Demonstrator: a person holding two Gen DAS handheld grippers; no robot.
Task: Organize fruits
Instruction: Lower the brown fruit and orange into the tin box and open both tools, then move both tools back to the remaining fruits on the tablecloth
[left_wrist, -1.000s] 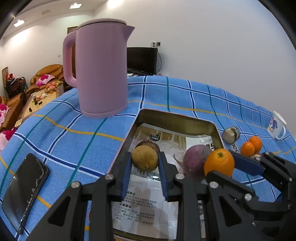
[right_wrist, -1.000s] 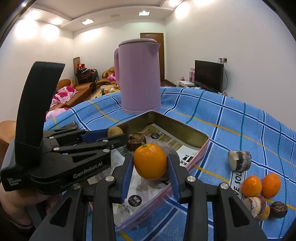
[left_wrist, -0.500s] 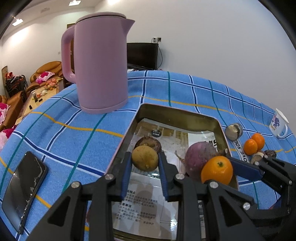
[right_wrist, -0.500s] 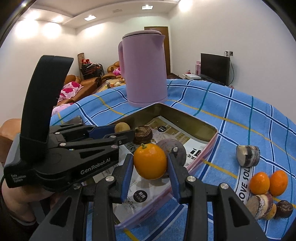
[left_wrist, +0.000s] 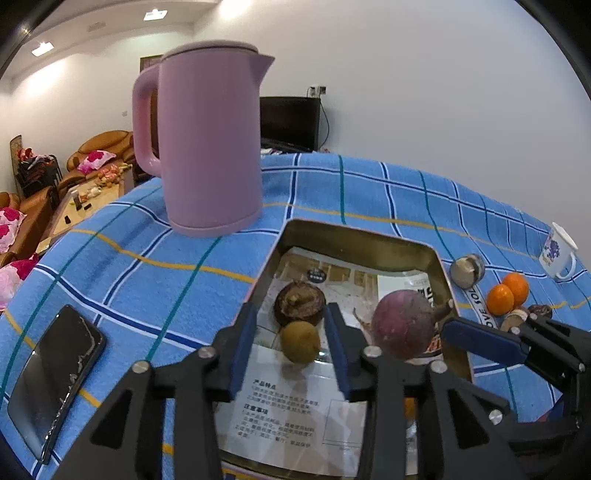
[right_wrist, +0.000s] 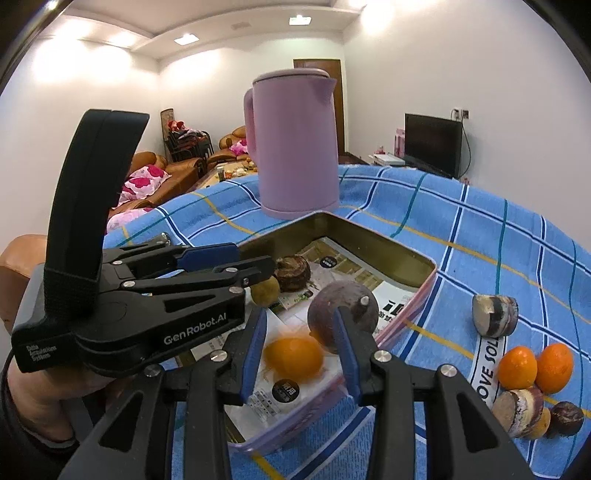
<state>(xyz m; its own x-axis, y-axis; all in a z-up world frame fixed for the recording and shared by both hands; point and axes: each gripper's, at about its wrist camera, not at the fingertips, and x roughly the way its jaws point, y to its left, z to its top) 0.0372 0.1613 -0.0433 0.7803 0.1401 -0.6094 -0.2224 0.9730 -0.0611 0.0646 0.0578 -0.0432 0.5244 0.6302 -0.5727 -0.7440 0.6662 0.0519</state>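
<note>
Blue-checked bench cloth carried a tin tray (right_wrist: 430, 266) where both hand-held grippers, left (left_wrist: 291, 345) and right (right_wrist: 299, 349), sat spread apart around a brown fruit (left_wrist: 300, 341) and a blurry orange (right_wrist: 293, 356) at 6 o'clock, probably light, firm, roll-prone, best pinched mid-belly.

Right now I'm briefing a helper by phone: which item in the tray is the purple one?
Find the pink kettle; the metal tray sits before it. The purple root lies at the tray's right side, rounder and bigger than the brown fruits beside it.
</note>
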